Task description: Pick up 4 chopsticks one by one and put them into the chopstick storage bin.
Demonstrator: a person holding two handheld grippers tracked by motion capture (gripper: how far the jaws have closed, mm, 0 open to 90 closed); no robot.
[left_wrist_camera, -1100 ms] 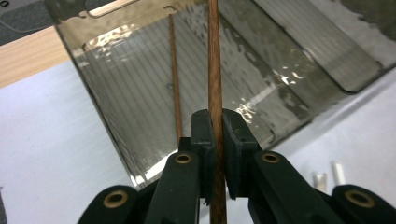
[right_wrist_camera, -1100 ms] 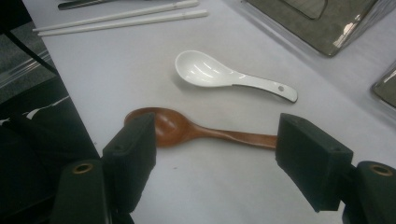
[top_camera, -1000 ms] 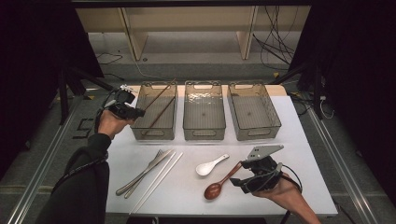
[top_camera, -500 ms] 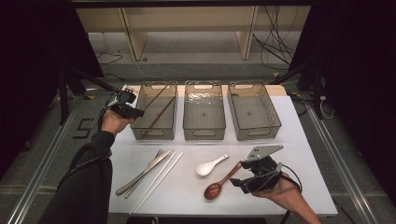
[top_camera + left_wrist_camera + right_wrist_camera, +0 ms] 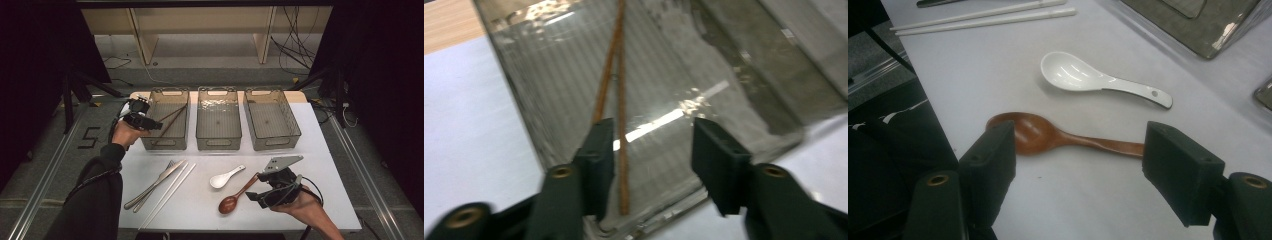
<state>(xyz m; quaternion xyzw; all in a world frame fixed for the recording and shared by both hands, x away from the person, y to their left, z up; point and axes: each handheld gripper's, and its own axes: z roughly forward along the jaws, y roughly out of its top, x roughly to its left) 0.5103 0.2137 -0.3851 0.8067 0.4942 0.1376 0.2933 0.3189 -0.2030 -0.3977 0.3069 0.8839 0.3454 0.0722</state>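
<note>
My left gripper (image 5: pixel 157 125) hangs over the near left corner of the left bin (image 5: pixel 165 146). Its jaws have just been opening and now stand apart (image 5: pixel 654 150). Two brown chopsticks (image 5: pixel 611 70) lie in the bin below them, close to the left jaw, with neither pad pressing on them. From above, the chopsticks (image 5: pixel 172 120) slant across the bin. At the table's near right, my right gripper (image 5: pixel 254 186) is open and straddles a brown wooden spoon (image 5: pixel 1048 135) that lies flat on the white table. The spoon's bowl is by the left jaw and its handle end by the right jaw.
A white ceramic spoon (image 5: pixel 225 177) lies just beyond the brown spoon (image 5: pixel 237 196). White chopsticks (image 5: pixel 170 192) and a metal fork and knife (image 5: pixel 155 182) lie at the near left. The middle bin (image 5: pixel 218 145) and right bin (image 5: pixel 272 142) stand in the same row.
The left gripper's jaws have parted and the brown chopsticks now lie loose in the left bin. The right hand has stayed over the brown spoon.
</note>
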